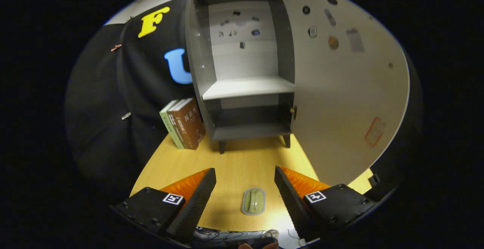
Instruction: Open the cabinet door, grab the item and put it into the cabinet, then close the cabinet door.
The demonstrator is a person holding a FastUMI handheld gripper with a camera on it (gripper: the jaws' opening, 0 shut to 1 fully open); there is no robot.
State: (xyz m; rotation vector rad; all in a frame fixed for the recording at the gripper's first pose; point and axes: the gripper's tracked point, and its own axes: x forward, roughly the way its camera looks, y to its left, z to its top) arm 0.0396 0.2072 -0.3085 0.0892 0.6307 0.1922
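The item (253,201), a small pale-green oblong piece with a grey rim, lies flat on the tabletop (242,162) between my tool's (245,173) spread, empty fingers. The cabinet (242,86) stands beyond, its door (340,90) swung wide. I judge the grab comes next: lower squarely, centre it, then close across its narrow sides.

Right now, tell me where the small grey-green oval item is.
In the gripper view, the small grey-green oval item lies on the wooden tabletop between the open fingers of the hand-held gripper, in front of the open grey cabinet.
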